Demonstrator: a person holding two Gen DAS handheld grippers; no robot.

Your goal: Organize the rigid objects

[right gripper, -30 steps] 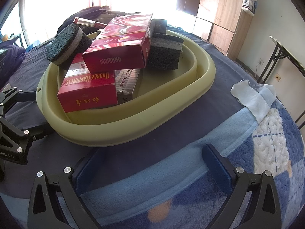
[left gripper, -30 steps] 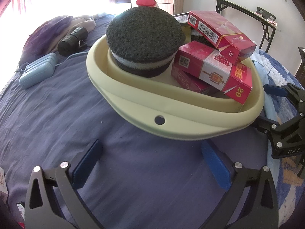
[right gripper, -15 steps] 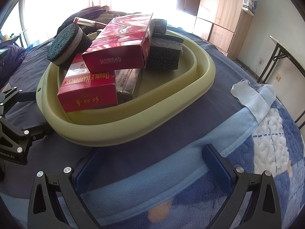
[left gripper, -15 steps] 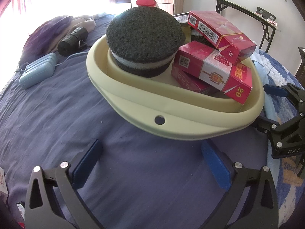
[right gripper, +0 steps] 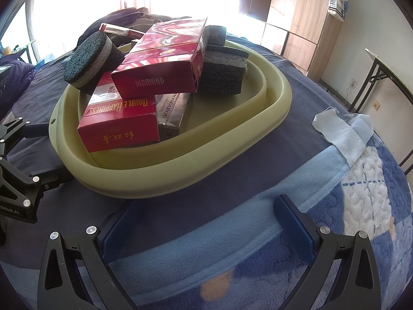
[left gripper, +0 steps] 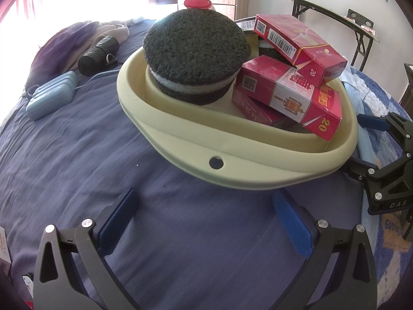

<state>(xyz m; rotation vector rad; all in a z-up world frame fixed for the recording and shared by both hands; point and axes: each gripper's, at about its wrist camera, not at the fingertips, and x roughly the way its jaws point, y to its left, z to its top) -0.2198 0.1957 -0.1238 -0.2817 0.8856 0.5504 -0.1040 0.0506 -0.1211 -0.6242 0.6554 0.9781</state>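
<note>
A pale green basin (left gripper: 258,178) (right gripper: 180,170) rests on the bed. Inside lie a round dark sponge (left gripper: 193,54) (right gripper: 90,59), red cigarette boxes (left gripper: 286,95) (right gripper: 121,121) stacked on one another, and a square dark sponge (right gripper: 223,72). My left gripper (left gripper: 206,217) stands open just short of the basin's near rim, nothing between its fingers. Over the blue blanket, my right gripper (right gripper: 204,224) is open and empty before the basin's other side. Each gripper shows at the edge of the other's view.
A pale blue case (left gripper: 50,98) with a cord and a black roll (left gripper: 96,55) lie on the purple sheet at the left. A white cloth patch (right gripper: 343,134) sits on the blanket. A wardrobe (right gripper: 302,18) and a folding table (left gripper: 333,10) stand beyond the bed.
</note>
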